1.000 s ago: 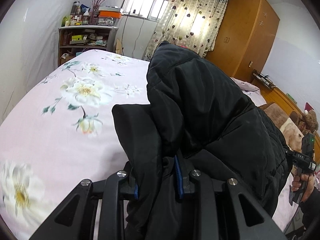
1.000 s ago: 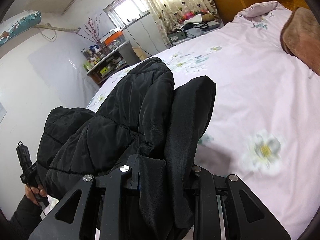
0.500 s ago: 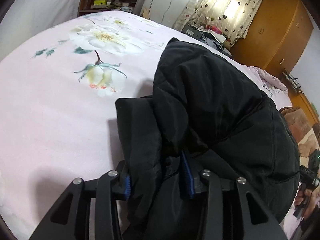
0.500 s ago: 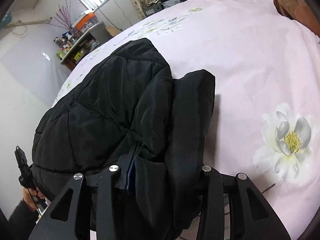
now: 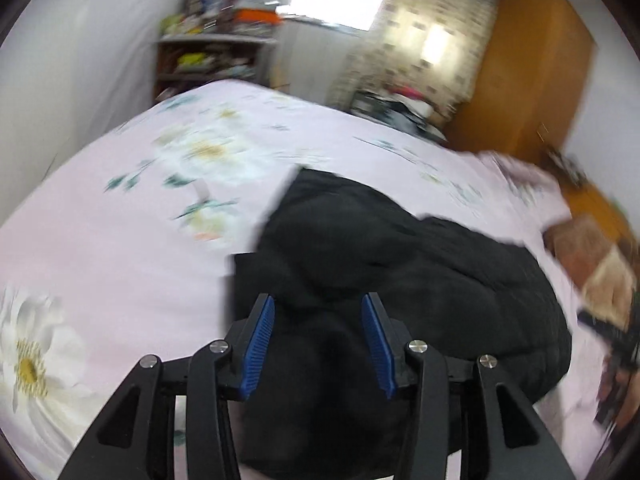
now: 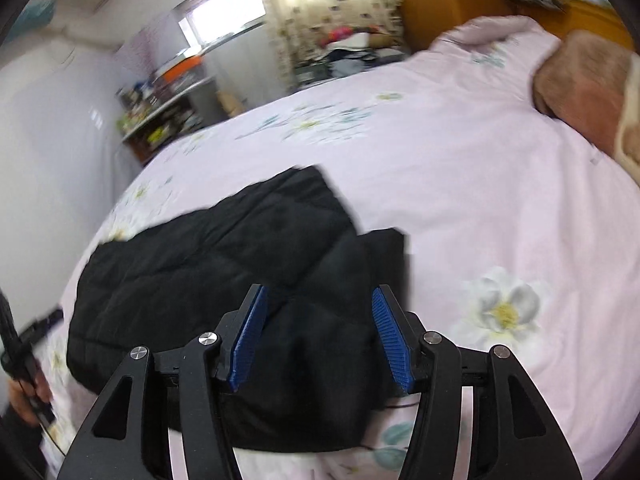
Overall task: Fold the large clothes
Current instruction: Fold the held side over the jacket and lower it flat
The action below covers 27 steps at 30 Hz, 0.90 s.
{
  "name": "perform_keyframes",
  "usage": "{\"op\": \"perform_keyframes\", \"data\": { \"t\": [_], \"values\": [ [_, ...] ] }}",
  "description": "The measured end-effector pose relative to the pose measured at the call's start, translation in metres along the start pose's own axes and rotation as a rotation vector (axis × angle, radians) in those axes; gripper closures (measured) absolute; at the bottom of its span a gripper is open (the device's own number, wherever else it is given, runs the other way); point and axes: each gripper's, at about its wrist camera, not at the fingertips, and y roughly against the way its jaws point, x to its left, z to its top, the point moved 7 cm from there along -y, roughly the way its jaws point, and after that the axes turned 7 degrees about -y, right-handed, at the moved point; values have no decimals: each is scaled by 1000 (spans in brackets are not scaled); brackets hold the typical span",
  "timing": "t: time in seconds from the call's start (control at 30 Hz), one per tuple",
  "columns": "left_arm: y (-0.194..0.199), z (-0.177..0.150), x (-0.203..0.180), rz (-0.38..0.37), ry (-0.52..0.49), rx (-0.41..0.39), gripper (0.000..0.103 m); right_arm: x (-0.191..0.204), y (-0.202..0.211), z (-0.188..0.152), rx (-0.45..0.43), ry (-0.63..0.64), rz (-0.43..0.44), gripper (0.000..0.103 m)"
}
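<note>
The bed (image 5: 100,248) fills most of both views, spread with a pale pink cover printed with white flowers, and reaches from under each tool out to the far wall. Beyond the left tool, up and to its right, stands an orange wooden wardrobe (image 5: 528,76), with a patterned curtain (image 5: 436,36) beside it and a bright window (image 5: 336,2) further left. A cluttered shelf unit (image 5: 212,60) stands against the white wall ahead and to the left of that tool. A brown blanket (image 6: 580,92) lies on the bed far ahead and to the right of the right tool.

The black padded jacket (image 6: 208,264) lies flat on the bed, a quilted heap stretching forward and to the left of the right tool; in the left wrist view the same jacket (image 5: 420,264) runs forward and to the right of the left tool. Its near edge lies directly under and between the fingers of both tools.

The left tool (image 5: 318,344) stands wide, its blue pads (image 5: 256,350) apart with black fabric below the gap, gripping nothing. The right tool (image 6: 320,340) is likewise spread wide, blue pads (image 6: 394,344) clear of the cloth, with the jacket's folded edge lying beneath. Both views are smeared by motion blur.
</note>
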Motion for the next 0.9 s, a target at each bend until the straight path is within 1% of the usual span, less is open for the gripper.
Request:
{"op": "perform_keyframes", "data": {
  "t": [0.03, 0.07, 0.1, 0.17, 0.27, 0.4, 0.53, 0.67, 0.8, 0.9],
  "values": [
    [-6, -3, -9, 17, -51, 10, 55, 7, -8, -3, 15, 33, -13, 48],
    [-18, -7, -14, 34, -79, 38, 55, 10, -17, -8, 38, 59, -23, 48],
    [-31, -11, -14, 44, -82, 71, 55, 10, -28, -16, 69, 69, -35, 48],
    [-50, -17, -12, 64, -68, 111, 53, -1, -48, -27, 118, 88, -85, 48],
    [-52, -21, -8, 69, -42, 111, 53, -7, -58, -31, 138, 93, -90, 48],
    [-42, -17, -12, 83, -45, 120, 53, -7, -51, -29, 138, 102, -104, 48],
    [-18, -13, -15, 98, -34, 109, 54, -2, -28, -28, 118, 89, -111, 48],
    [16, -12, -29, 113, -47, 77, 54, 9, 9, -36, 93, 52, -81, 48],
    [55, -19, -49, 91, -29, 52, 53, 33, 51, -50, 54, 68, -53, 48],
    [86, -32, -65, 74, -24, 45, 53, 53, 81, -61, 30, 74, -29, 48]
  ]
}}
